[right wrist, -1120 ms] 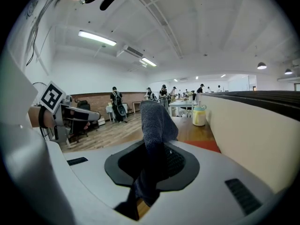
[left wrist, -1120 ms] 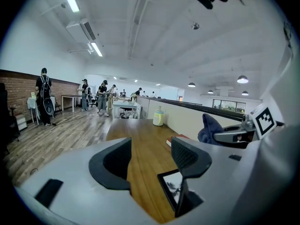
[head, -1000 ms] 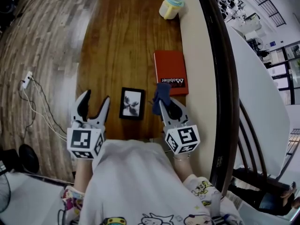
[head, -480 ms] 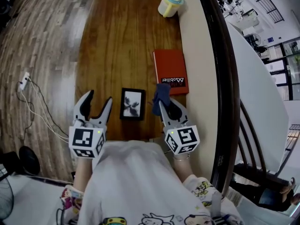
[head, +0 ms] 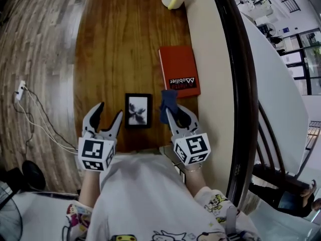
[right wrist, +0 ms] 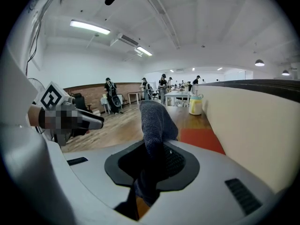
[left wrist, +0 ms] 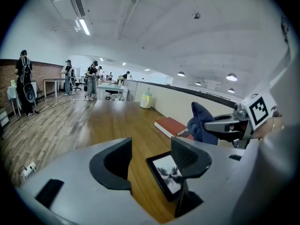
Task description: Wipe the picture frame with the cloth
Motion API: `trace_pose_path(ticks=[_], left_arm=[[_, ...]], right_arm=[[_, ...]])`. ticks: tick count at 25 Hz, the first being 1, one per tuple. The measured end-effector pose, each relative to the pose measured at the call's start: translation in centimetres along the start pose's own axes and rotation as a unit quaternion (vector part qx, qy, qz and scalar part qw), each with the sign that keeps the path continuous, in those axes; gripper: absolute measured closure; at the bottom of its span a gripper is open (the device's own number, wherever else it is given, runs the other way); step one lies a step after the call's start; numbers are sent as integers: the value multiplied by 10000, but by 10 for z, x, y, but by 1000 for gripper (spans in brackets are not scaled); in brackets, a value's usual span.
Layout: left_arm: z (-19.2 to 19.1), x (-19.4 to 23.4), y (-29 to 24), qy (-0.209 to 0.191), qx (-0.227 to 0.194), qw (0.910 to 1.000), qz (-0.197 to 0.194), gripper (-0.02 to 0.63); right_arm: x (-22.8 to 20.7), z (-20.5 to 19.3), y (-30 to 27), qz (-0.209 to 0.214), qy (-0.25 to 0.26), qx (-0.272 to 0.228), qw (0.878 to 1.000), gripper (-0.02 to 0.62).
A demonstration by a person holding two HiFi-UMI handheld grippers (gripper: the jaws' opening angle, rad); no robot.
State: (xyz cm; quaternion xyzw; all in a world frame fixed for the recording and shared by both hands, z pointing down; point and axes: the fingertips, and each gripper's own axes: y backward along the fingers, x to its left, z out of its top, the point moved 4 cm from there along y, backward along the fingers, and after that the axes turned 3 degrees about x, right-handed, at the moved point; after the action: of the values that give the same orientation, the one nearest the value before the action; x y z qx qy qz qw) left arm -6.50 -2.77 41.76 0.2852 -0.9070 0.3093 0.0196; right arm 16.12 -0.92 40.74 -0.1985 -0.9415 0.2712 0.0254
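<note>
Left hand-held gripper (head: 109, 110) nearer; frame (head: 138, 110) lengthwise

Head cam steeply down on table (head: 115, 44); L tool (head: 110, 109) cam, R tool (head: 168, 112) cam low, fwd; all share red book (head: 179, 67)

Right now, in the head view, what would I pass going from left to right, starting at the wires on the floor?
White plug with wires, left tool, picture frame, blue cloth pinched in the right tool.
</note>
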Motion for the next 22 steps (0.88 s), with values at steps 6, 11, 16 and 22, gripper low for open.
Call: trace_pose_path(ticks=[6, 11, 16, 22], left_arm=[[-14, -5, -18, 9, 241, 9996, -174, 365], [-36, -9, -36, 99, 510, 9981, -334, 367], [-66, -13, -53, 131, 838, 9953, -470, 395], [-93, -17, -69, 66, 1198, 9912, -559, 442]], right_arm=[[0, -11, -5, -23, -48, 168, 9998, 537], [0, -23, -9, -24, -139, 281, 9995, 537], [0, -35, -14, -36, -261, 393, 9989, 537], [-1, -42, -17, -47, -328, 469, 9983, 537]])
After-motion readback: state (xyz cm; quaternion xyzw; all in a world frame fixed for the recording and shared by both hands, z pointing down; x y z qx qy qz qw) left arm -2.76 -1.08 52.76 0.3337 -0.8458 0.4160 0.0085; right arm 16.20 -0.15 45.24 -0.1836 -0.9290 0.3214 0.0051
